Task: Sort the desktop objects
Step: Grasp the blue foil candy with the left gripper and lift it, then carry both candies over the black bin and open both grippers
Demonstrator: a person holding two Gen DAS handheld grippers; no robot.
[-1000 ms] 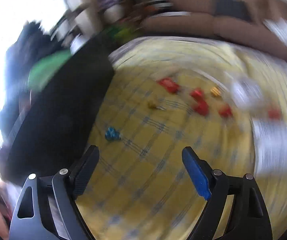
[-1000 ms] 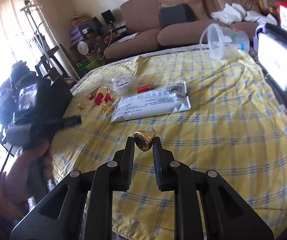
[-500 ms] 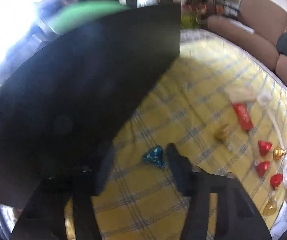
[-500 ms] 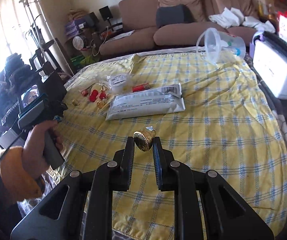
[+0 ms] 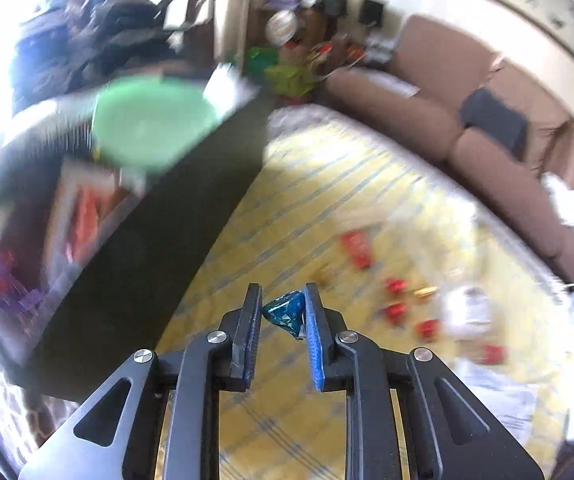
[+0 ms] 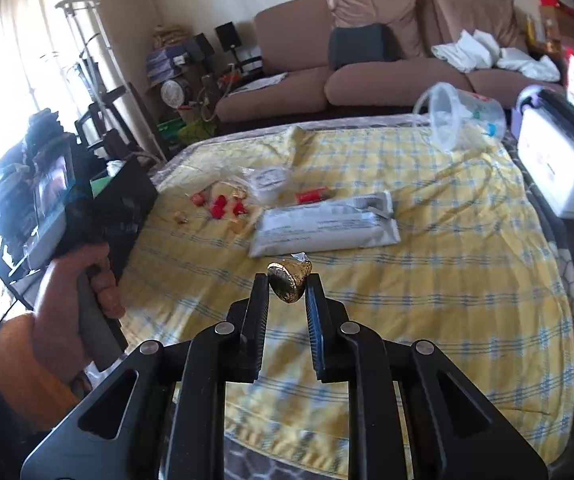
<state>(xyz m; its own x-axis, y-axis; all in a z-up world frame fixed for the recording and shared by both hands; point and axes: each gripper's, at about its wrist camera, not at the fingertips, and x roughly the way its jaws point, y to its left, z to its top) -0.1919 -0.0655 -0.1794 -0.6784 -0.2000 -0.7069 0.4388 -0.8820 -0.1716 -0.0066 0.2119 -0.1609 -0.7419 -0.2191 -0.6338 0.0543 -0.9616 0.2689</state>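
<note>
Candy in blue foil (image 5: 287, 312) sits pinched between the fingers of the left gripper (image 5: 283, 308), whose jaws have just been closing onto it — it is clear of the yellow checked cloth (image 5: 327, 208). Gold-foil candy (image 6: 289, 282) is clamped in the right gripper (image 6: 287, 292), above the same cloth. Beyond lie red candies (image 6: 219, 208), a white packet (image 6: 323, 228) and a clear plastic tub (image 6: 459, 116). A hand (image 6: 75, 292) grips the left tool's handle.
</note>
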